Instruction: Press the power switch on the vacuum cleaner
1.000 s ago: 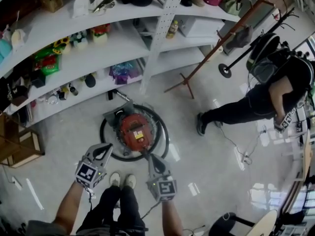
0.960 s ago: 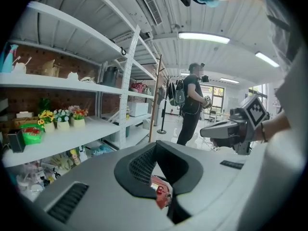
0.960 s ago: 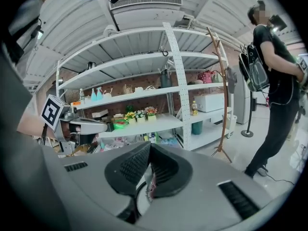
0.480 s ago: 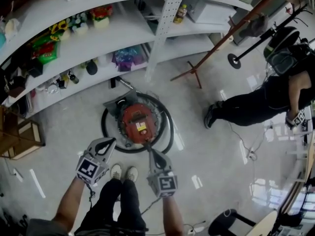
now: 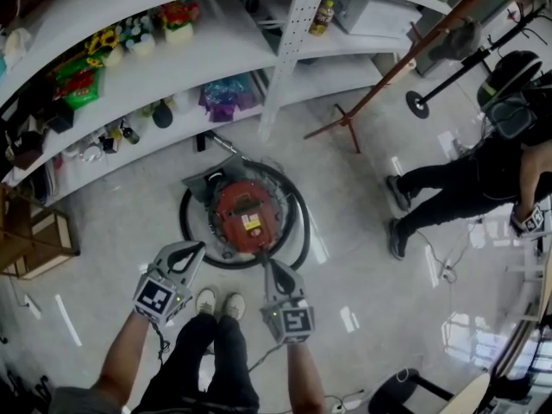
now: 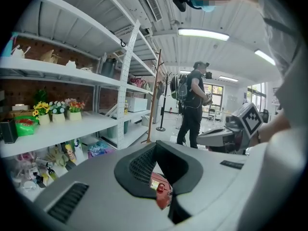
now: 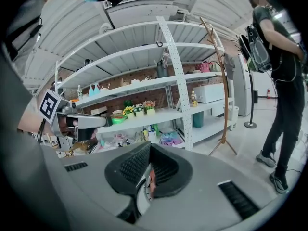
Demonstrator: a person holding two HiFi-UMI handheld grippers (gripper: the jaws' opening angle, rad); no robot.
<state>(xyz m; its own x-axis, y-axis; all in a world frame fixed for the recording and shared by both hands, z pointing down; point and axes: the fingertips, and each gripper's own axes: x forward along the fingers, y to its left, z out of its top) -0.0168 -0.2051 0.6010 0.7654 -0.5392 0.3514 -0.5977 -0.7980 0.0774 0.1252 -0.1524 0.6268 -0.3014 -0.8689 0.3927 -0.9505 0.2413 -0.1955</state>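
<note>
Head view: left gripper [image 5: 192,252] and right gripper [image 5: 270,266], fingers together and empty, near the vacuum [image 5: 245,217], nothing pressed yet I reckon

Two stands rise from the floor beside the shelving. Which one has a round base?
The black stand; the brown wooden stand beside it rests on crossed feet instead.

The vacuum cleaner [image 5: 244,216] sits on the floor [image 5: 362,257] in front of the shelves [image 5: 216,59], its hose [image 5: 298,231] ringed around it. The left tool [image 5: 191,253] hangs near its front left side, the right tool [image 5: 271,267] by its front edge. Another person [image 5: 466,188] stands well apart to the right.
</note>
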